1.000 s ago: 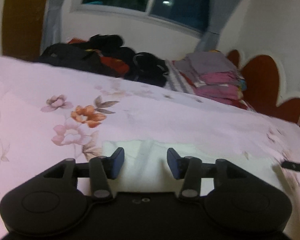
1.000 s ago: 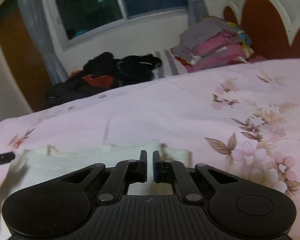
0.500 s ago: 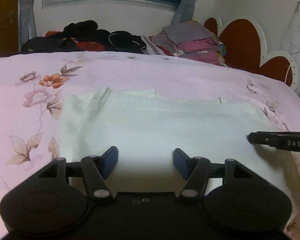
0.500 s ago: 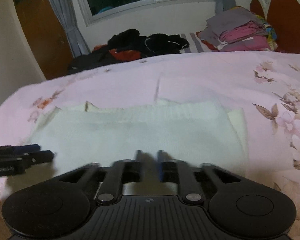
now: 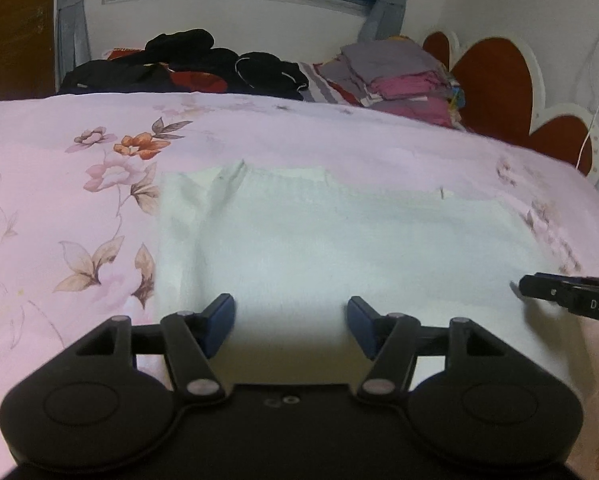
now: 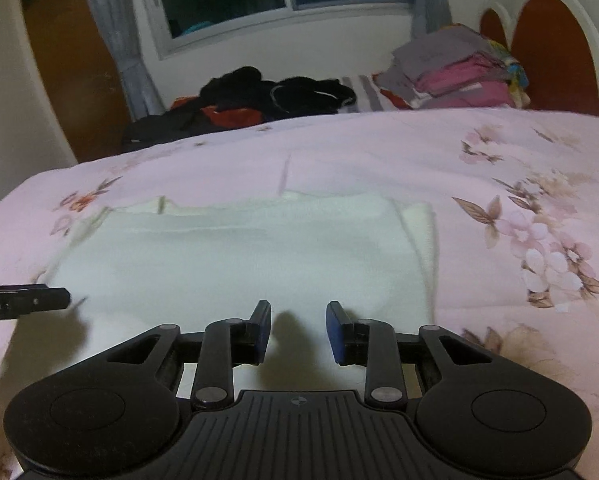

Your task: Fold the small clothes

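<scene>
A pale garment (image 5: 339, 248) lies flat on the floral bedspread (image 5: 59, 184), filling the centre of both views. The left gripper (image 5: 290, 322), at lower centre, has its jaws parted wide with nothing between them, having just been opening. The right gripper (image 6: 295, 330), at lower centre, has jaws moderately parted, also empty, having just been opening. Folded clothes (image 6: 455, 76) sit at upper right.
</scene>
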Demonstrator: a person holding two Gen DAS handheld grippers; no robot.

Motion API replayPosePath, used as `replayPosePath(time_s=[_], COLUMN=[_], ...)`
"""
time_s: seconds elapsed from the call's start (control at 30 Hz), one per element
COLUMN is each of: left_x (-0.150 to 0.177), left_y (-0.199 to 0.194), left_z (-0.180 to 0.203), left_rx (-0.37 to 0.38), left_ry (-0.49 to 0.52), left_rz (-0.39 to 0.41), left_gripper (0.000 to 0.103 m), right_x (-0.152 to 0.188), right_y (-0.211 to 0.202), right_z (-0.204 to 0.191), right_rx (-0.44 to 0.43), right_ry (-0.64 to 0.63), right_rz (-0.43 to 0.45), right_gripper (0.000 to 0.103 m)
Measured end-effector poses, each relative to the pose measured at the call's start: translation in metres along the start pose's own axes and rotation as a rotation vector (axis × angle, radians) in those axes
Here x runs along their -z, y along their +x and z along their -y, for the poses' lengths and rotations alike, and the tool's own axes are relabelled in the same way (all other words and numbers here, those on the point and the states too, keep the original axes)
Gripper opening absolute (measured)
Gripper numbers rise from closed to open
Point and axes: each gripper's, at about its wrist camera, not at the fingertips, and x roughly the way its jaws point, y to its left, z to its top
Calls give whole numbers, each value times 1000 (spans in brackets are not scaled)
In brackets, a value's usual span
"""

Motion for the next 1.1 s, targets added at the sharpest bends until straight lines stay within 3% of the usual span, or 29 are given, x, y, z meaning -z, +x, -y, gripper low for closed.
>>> replayPosePath(time_s=[0.17,0.3,0.53,0.73,0.9,1.1], left_x=[2,3,3,1,5,41], left_y=[6,7,6,2,-18,-57], left_z=[-2,0,1,-3,-13,-31], left_rx=[-12,-9,6,28,88,134], left_ry=[-25,1,14,6,-79,-183], left_rz=[-17,-18,-21,-34,-27,-73], left_gripper=[63,67,68,68,69,70], right_x=[8,6,17,14,18,28], right_y=[12,2,15,0,-8,-21], right_z=[-17,-25,-52,-63,-79,-96], right_rx=[38,29,102,73,40,2], right_ry=[-33,-3,-85,-46,-26,-25], right_rz=[-36,-22,-63,-48,-47,-37], right_gripper=[33,50,51,51,51,51])
